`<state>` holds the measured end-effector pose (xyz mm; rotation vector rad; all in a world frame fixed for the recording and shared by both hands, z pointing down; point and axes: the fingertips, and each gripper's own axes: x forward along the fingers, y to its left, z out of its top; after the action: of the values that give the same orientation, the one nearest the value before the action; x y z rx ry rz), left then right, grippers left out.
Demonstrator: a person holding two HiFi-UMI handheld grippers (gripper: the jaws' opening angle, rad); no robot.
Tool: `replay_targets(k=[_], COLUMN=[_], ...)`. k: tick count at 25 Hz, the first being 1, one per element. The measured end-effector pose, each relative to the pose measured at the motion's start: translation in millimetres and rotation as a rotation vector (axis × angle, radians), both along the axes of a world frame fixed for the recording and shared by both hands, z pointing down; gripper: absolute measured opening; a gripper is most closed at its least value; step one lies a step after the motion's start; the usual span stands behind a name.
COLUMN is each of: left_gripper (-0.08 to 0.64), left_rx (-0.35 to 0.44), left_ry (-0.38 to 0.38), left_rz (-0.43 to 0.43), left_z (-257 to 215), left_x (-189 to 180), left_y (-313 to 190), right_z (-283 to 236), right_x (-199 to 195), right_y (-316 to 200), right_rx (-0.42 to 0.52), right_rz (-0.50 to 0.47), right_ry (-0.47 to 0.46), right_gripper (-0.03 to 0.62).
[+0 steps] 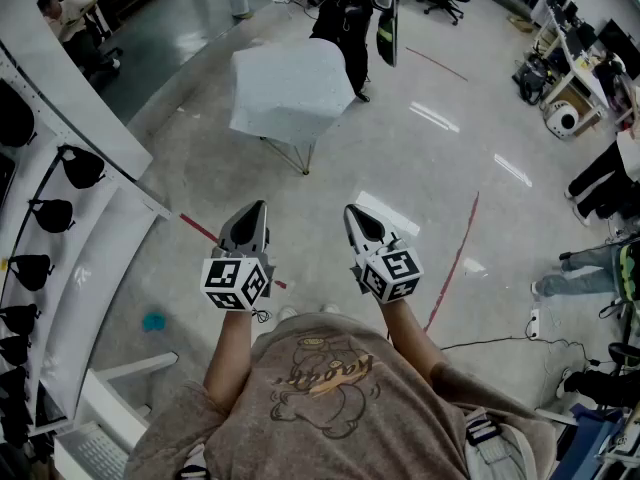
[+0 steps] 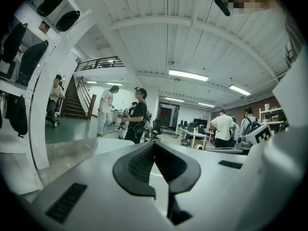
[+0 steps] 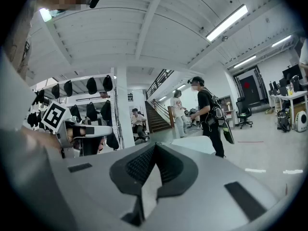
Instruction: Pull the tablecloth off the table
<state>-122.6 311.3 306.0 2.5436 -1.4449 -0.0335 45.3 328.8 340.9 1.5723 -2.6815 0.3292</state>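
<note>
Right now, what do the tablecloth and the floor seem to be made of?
The tablecloth looks like thin white matte fabric: it drapes in soft folds. The floor seems to be polished concrete or a smooth coating, glossy: bright reflections streak it.

Both grippers closed, held side by side.
Left gripper (image 1: 252, 211) and right gripper (image 1: 356, 214) point forward, empty, arms extended.

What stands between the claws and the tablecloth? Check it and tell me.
Nothing visible. Only bare floor lies between the left claw, the right claw and the tablecloth ahead. A person in black stands beyond it, out of the path. Both claws are shut and empty.
</note>
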Motion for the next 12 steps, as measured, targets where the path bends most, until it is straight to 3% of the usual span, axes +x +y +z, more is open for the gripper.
replay_targets(k=[12], left_gripper=[0.017], left_rx=[-0.025], left_ry=[-0.004], left_rz=[-0.048], left_z=[9.4], left_x=[19.1], left_y=[-2.7], right_z=[2.6], right_x=[34.2], right_y=[0.1], right_rx=[-0.013], right_rz=[-0.008], right_ry=[-0.041], right_gripper=[0.008])
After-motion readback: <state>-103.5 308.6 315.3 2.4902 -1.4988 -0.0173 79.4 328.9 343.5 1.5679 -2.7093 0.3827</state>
